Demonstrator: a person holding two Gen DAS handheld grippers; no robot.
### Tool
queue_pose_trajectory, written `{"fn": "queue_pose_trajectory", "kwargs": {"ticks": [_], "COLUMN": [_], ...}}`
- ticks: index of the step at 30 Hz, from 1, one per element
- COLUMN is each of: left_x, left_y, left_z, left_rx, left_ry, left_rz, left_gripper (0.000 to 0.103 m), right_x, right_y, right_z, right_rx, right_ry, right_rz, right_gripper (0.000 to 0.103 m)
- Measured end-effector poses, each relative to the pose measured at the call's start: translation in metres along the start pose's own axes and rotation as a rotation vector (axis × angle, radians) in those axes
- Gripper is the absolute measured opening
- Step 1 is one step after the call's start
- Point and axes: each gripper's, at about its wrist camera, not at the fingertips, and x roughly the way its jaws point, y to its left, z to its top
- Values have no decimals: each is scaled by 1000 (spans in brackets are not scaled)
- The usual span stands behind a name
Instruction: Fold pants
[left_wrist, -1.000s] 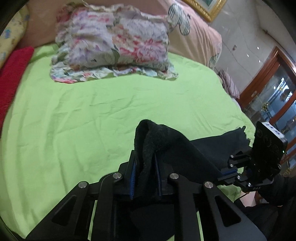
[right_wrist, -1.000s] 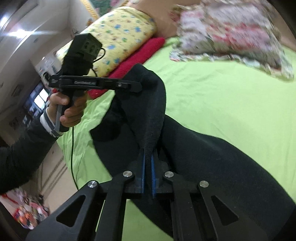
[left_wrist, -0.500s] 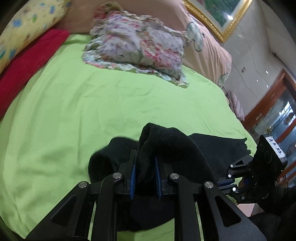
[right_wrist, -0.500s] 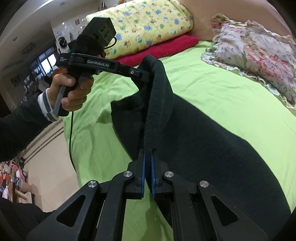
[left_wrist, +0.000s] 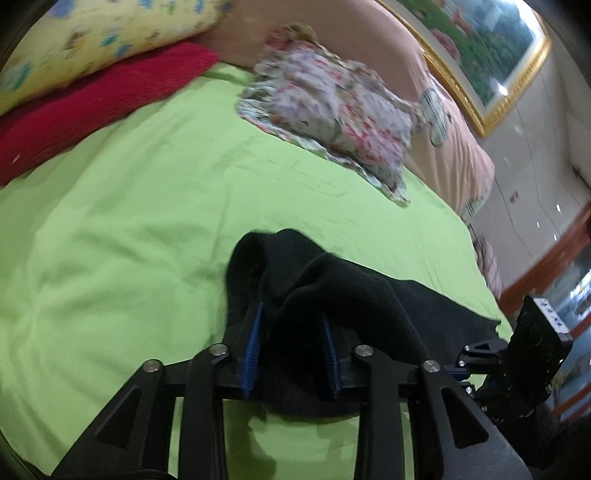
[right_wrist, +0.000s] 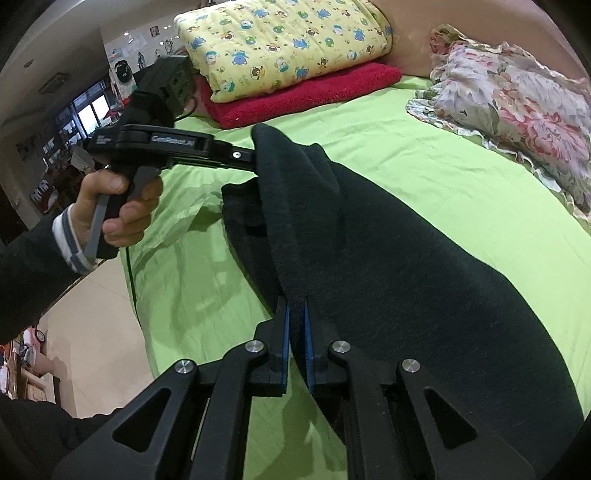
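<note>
Pants (right_wrist: 424, 266) on green sheet (right_wrist: 424, 147), right gripper (right_wrist: 297, 332) pinching edge

On the side of your left gripper (right_wrist: 255, 158), pale lettering reads roughly "GenRobot.AI", somewhat soft here; a white label (left_wrist: 552, 315) on top of the right gripper's body carries handwritten marks too blurred for you to read.

Blurred by motion: floral pillow (left_wrist: 332, 122). Cut off at frame edge: pants (right_wrist: 424, 280). Hidden behind fabric: left gripper (right_wrist: 258, 162) tips.
</note>
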Motion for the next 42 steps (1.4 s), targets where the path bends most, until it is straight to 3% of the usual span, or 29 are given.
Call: {"fn": "queue_pose_trajectory", "kwargs": {"ticks": [4, 6, 8, 10, 18, 42], "left_x": [-18, -28, -36, -43, -45, -11], "left_y": [7, 10, 11, 9, -12, -5], "left_z": [-14, -21, -27, -33, -41, -54], "left_rx": [-80, -123, -160, -180, -191, -335], "left_ry": [-35, -54, -71, -83, -88, -40], "left_rz": [15, 2, -13, -18, 15, 17], "left_gripper": [50, 66, 72, 72, 76, 76], "right_x": [0, 0, -3, -5, -18, -54], "right_y": [-1, 0, 1, 1, -10, -79], "right_z": [-2, -2, -1, 0, 1, -2], "right_rx": [24, 30, 34, 43, 124, 332], "right_ry": [-2, -5, -19, -35, -90, -172], "right_rz": [32, 52, 61, 74, 99, -5], "right_gripper": [17, 22, 34, 40, 40, 40]}}
